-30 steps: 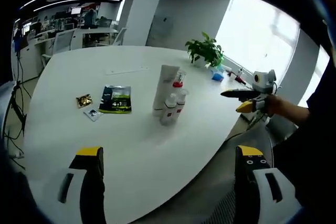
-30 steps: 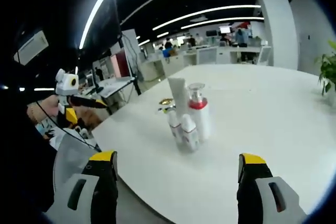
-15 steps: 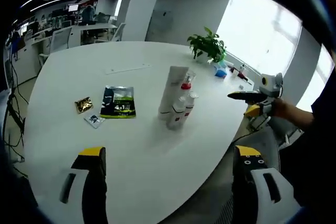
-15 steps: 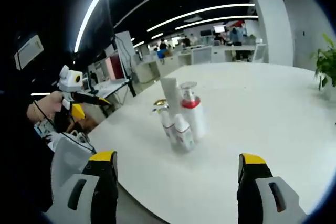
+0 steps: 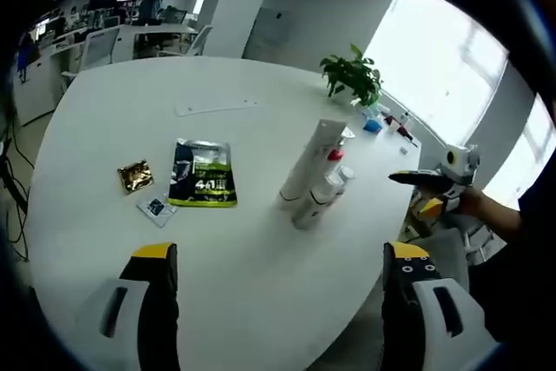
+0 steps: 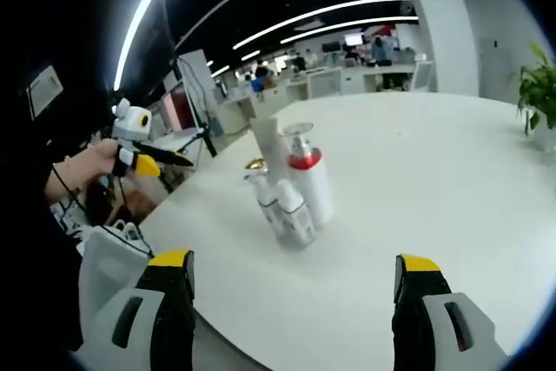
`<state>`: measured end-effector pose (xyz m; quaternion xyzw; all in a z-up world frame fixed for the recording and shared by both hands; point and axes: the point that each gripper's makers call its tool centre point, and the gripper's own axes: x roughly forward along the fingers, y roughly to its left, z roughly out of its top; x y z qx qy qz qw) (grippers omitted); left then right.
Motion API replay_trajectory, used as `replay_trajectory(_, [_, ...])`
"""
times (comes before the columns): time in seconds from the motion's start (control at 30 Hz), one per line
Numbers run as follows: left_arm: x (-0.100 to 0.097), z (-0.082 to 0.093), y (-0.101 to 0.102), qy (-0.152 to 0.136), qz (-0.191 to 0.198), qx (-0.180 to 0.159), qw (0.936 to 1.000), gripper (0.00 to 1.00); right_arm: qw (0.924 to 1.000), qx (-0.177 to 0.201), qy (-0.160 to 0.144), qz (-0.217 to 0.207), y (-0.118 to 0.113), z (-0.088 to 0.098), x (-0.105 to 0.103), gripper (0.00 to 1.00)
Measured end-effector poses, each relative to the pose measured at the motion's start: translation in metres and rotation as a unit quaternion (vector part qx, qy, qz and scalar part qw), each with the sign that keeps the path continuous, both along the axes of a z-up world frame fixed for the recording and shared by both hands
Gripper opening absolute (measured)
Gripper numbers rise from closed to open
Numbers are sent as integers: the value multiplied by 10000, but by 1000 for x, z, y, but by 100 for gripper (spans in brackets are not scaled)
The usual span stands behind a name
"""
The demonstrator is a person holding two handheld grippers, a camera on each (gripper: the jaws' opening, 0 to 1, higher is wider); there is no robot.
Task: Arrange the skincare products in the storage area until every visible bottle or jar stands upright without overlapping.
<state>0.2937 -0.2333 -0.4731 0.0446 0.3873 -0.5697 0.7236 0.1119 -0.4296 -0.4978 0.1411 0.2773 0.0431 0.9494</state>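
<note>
— Where are the skincare products being kept?

— A tight cluster is being seen standing upright on the white bench (image 5: 104, 110), well in from its edges, toward the side where the window is showing. A tall white tube (image 5: 310, 159) is being shown at the back of the group in the left gripper view, with a pump bottle with a red collar (image 6: 308, 182) pressed beside it and two small white bottles (image 6: 280, 208) standing in front, as seen in the right gripper view. All of them are packed touching or just beside one another.

— And what else is being carried by the bench?

— A green and black sachet (image 5: 204, 175) is lying flat nearer the middle, with a small gold packet (image 5: 135, 176) and a small blue-and-white packet (image 5: 156, 208) just beside it. A potted plant (image 5: 354, 79) is being seen at the far edge by the window.

— How are the claws being held?

— The left claw (image 5: 275, 267) is being held open over the near edge of the bench, nothing between its jaws. The right claw (image 6: 294, 275) is likewise being held wide apart and empty, pointed at the cluster from the near edge. Each claw is also being caught in the other's view, held off the bench's edge by a hand.
</note>
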Motion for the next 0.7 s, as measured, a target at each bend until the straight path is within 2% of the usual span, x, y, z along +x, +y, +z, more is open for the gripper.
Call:
replay_trajectory(0.17, [13,-7,-7,129,55,16,9999,89,9999,59,31,-93,-2,-4,2,99])
replay_trajectory(0.43, [28,-18,-16,164,37,154,9997,88,9998,109,121,-149,-2,-10,2,99])
replay_trajectory(0.6, [49,-32,-22,183,51,258,9995,87,9994,142,196,-239,-5,-16,0,99])
replay_trajectory(0.67, [46,-31,-21,202,15,319,9993,87,9993,160,210,-261,-5,-18,0,99])
replay_trajectory(0.7, [51,-34,-26,208,-20,349,9992,87,9993,174,221,-266,-5,-19,0,99])
